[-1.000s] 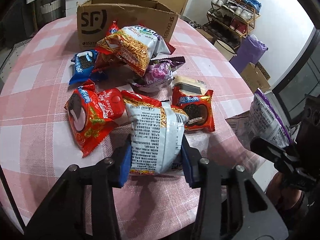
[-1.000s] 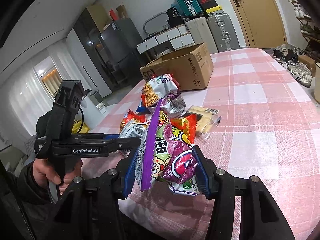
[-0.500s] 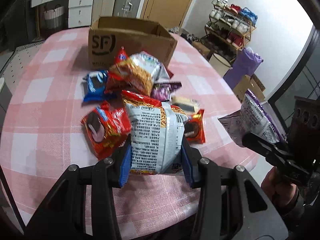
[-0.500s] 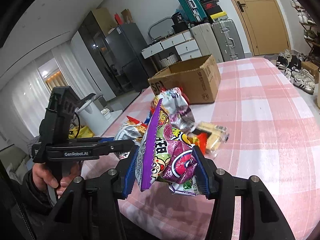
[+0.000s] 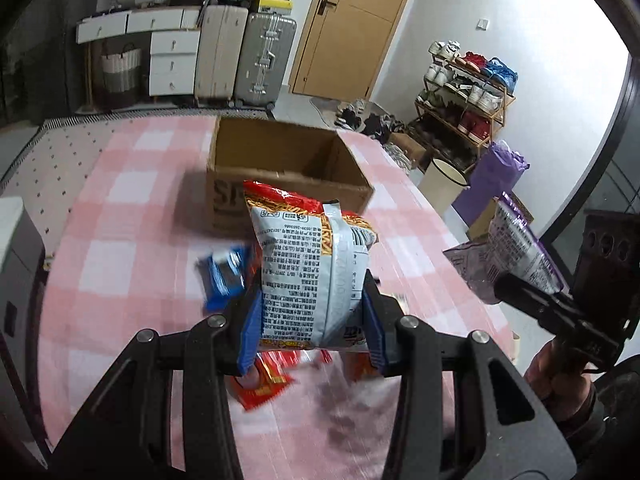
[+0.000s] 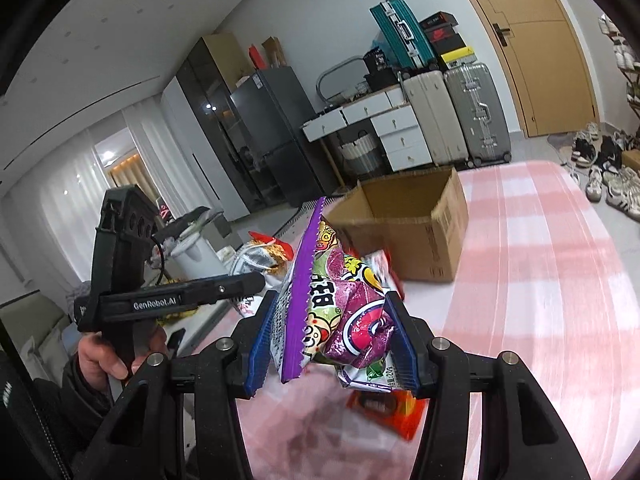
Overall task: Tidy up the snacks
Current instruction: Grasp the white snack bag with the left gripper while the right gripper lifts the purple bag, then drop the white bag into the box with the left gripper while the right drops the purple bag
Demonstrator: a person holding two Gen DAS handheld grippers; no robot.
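Snacks in both my claws, each lifted clear of the table. My left gripper is clamped on a white-and-red noodle snack bag, blue pads pressing its two sides, printed back facing the left wrist camera, bag upright. My right gripper is clenched on a purple candy bag, held edge-on with the serrated purple seam pointing up and toward the lens.

Left wrist view: purple candy bag and right gripper sit off to the right, beyond the table edge, my right hand under it. Right wrist view: left gripper off to the left with the noodle bag at its tip, left hand on the handle.

Below the left claw: red packets lying on the pink checked tablecloth, blurry. Blue packet just left of the held bag, also on the table. Orange-red packet under the right claw on the table.

Further out: open cardboard box on the table, behind the noodle bag, flaps up; inside looks bare as far as visible. Same box ahead of the right claw.

Background: suitcases, white drawers, wooden door, shoe rack, purple bag on the floor.
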